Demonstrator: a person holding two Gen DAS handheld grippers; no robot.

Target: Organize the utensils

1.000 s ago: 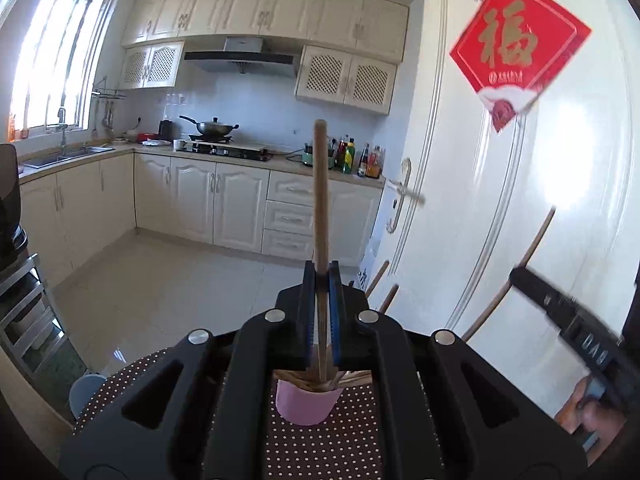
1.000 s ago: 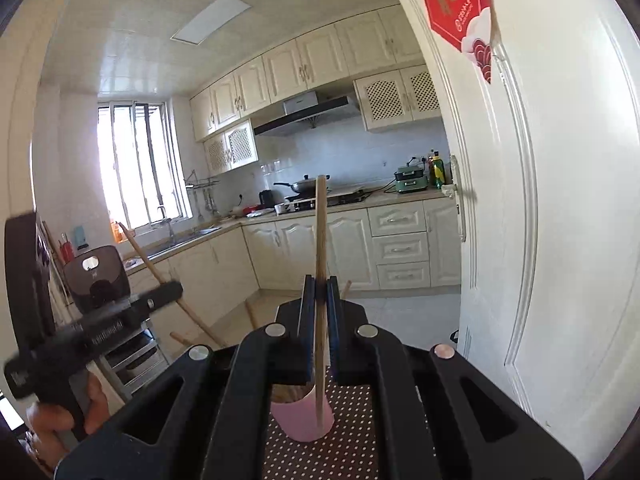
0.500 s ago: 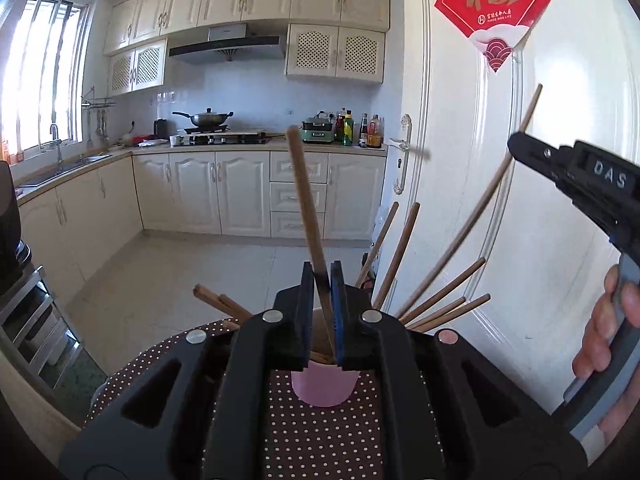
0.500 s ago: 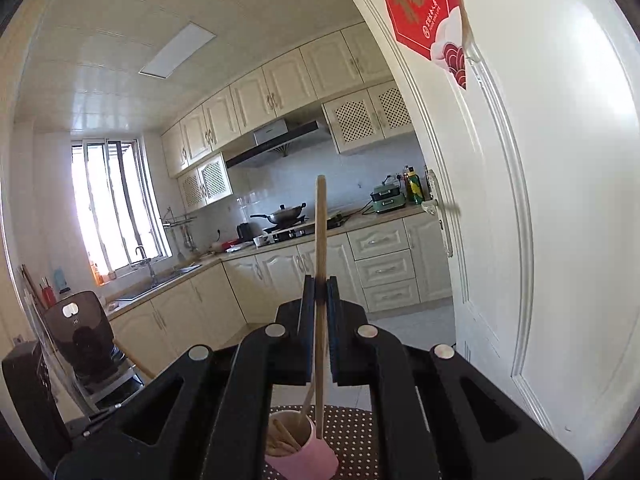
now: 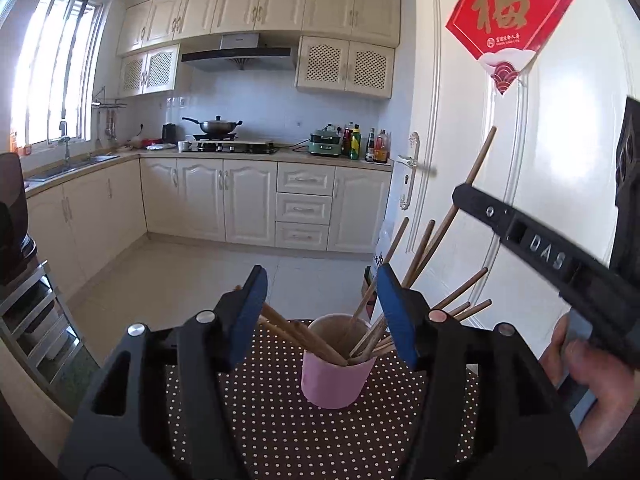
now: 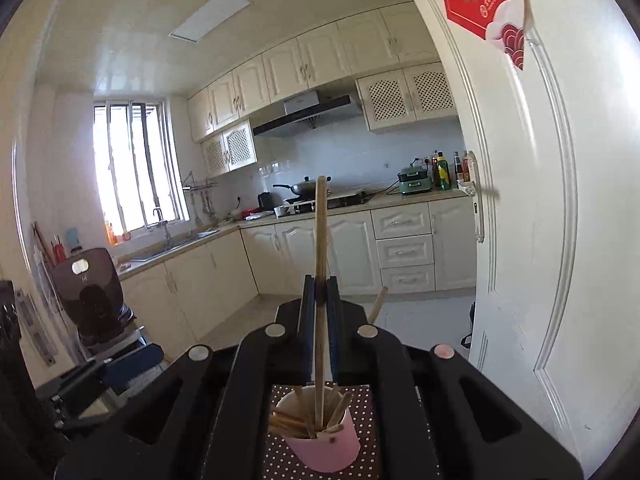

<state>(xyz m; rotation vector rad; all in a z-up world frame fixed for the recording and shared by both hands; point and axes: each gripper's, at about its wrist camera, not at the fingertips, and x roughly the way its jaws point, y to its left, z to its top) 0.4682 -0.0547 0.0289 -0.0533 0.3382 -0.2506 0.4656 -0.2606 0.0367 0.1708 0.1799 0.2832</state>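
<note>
A pink cup (image 5: 332, 376) holding several wooden chopsticks (image 5: 304, 334) stands on a brown polka-dot tabletop (image 5: 280, 420). My left gripper (image 5: 322, 280) sits just behind the cup with its jaws opening; the blue pads press on nothing. In the left wrist view my right gripper (image 5: 460, 196) comes in from the right, shut on one long chopstick (image 5: 480, 156), with a person's hand (image 5: 580, 364) on its handle. In the right wrist view the right gripper (image 6: 320, 292) clamps that chopstick (image 6: 321, 232) upright, its lower end inside the cup (image 6: 328, 448).
A white door (image 5: 520, 200) with a red paper decoration (image 5: 508, 12) stands close on the right. A metal rack (image 5: 28, 320) and a black appliance (image 6: 92, 292) are at the left. Kitchen cabinets and a tiled floor lie beyond the table's far edge.
My left gripper has opened and let go of its chopstick, which now leans in the cup. The right gripper has carried its chopstick over the cup, lower end inside.
</note>
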